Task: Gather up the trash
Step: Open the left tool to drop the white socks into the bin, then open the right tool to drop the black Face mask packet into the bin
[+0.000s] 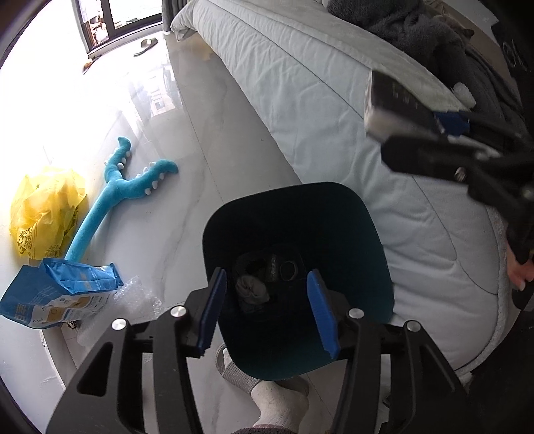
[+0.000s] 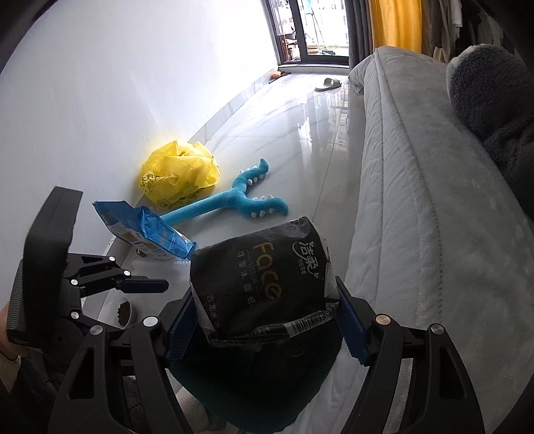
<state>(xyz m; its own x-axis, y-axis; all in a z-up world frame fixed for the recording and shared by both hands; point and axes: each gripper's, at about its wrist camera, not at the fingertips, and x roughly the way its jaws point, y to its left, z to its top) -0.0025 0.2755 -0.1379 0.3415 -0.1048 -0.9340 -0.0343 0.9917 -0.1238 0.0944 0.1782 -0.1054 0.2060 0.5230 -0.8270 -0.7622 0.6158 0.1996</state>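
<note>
Beside the bed (image 1: 333,100), over the dark bin (image 1: 300,207), we hold a black tissue pack (image 2: 263,283) grasped in the right gripper (image 2: 267,320); left gripper (image 1: 263,310) released, empty; pack's long axis runs forward along the fingers, away from us; next we judge: lower it, let go into the bin; other litter waits on the floor (image 1: 207,160).

Daylight from far window (image 2: 310,30), floor (image 1: 66,110) glare, fisheye-warped edges, blurred pack (image 1: 393,96)

Blue plush toy (image 2: 230,203) nr bed (image 2: 417,207)
</note>
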